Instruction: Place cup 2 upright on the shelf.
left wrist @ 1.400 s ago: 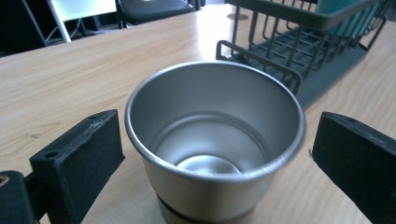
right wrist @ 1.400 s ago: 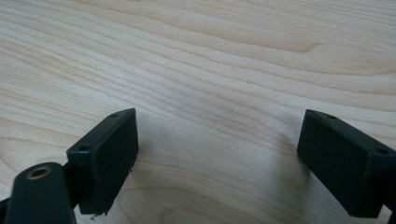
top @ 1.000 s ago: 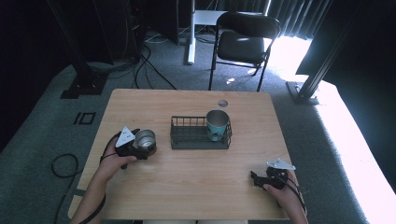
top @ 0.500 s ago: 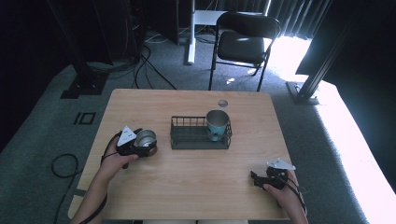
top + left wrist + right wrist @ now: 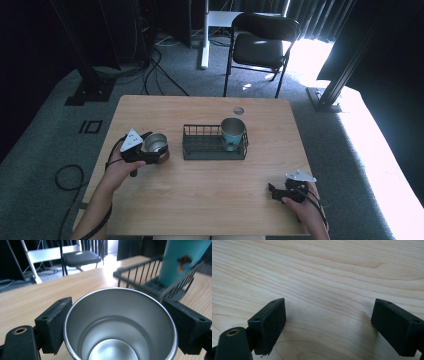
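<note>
A steel cup (image 5: 156, 143) sits at the table's left, upright and empty, with my left gripper (image 5: 158, 151) shut on it. In the left gripper view the two black pads (image 5: 53, 325) press on either side of the steel cup (image 5: 120, 330), my left gripper (image 5: 120, 322) spanning it. A teal cup (image 5: 233, 131) stands upright in the right end of a black wire basket (image 5: 200, 150) at the table's middle; both the teal cup (image 5: 180, 260) and the basket (image 5: 140, 275) lie just beyond the steel cup. My right gripper (image 5: 274, 192) rests open near the front right, over bare wood (image 5: 328, 327).
The wooden table (image 5: 200, 200) has a small round hole (image 5: 238, 110) near its back edge. Behind the table stand a black chair (image 5: 265, 47) and a white desk leg (image 5: 204, 35). Cables (image 5: 65, 175) lie on the floor at the left.
The steel cup and my left gripper have shifted slightly away from the person, or upward. The right gripper has stayed where it was.
</note>
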The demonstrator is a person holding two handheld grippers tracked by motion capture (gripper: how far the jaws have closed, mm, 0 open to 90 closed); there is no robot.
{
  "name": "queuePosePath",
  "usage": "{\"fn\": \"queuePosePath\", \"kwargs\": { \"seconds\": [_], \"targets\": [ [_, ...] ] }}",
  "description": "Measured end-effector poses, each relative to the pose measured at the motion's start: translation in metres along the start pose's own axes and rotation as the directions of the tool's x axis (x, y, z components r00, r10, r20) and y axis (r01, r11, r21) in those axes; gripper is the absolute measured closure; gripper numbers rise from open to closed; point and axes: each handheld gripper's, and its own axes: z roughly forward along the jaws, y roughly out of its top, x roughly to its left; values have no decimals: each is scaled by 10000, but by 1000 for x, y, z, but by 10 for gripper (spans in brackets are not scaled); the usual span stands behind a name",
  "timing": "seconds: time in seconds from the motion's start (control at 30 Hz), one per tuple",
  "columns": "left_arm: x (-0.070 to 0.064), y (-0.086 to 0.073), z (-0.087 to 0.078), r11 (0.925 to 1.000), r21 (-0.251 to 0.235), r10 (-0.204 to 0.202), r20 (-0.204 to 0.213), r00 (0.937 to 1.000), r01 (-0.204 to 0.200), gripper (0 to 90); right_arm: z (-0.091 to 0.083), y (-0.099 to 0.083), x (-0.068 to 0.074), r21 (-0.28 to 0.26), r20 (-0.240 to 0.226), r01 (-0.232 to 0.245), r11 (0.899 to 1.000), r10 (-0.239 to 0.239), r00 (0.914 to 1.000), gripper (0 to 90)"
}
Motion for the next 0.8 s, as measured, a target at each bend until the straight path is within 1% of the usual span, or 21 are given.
{"fn": "queuePosePath", "kwargs": {
  "seconds": [0.07,0.1,0.17,0.2,0.37,0.43,0.47,0.5,0.53,0.63,0.67,0.7,0.73,0.8],
  "targets": [
    [-1,7,-2,9998,-177,-1,-4,10000,1,140,0,0,0,-3,-1,-3,10000,3,10000,121],
    [-1,11,-3,9998,-163,98,63,9999,-97,140,0,0,0,-3,-1,-1,10000,1,10000,121],
    [-2,17,-4,9995,-296,134,89,9999,-131,140,0,0,0,-3,-2,-1,10000,1,10000,121],
    [-3,20,-5,9993,-286,254,204,9995,-249,141,0,0,0,-2,-2,-3,10000,3,10000,121],
    [-6,35,-4,9980,-305,557,271,9981,-549,140,0,0,0,-1,-2,-3,10000,3,10000,121],
    [-7,41,-4,9978,-424,529,339,9980,-515,140,0,0,0,-3,-1,1,10000,-1,10000,121],
    [-8,45,-4,9973,-469,592,409,9974,-573,140,0,0,0,-2,0,5,10000,-5,10000,121],
    [-8,45,-4,9973,-469,592,409,9974,-573,140,0,0,0,-2,0,5,10000,-5,10000,121],
    [-8,48,-3,9971,-510,582,418,9974,-560,140,0,0,0,-5,-4,-1,10000,1,10000,121],
    [-13,59,-1,9951,-552,849,596,9946,-816,140,0,0,0,-1,0,2,10000,-2,10000,121],
    [-14,62,0,9952,-607,808,619,9948,-770,140,0,0,0,-3,0,0,10000,0,10000,121],
    [-14,62,0,9952,-607,808,619,9948,-770,140,0,0,0,-3,0,0,10000,0,10000,121],
    [-17,68,3,9946,-633,867,704,9937,-822,140,0,0,0,-2,1,7,10000,-7,10000,121],
    [-19,73,5,9937,-677,941,701,9931,-894,140,0,0,0,3,0,3,10000,-3,10000,121]
  ]
}}
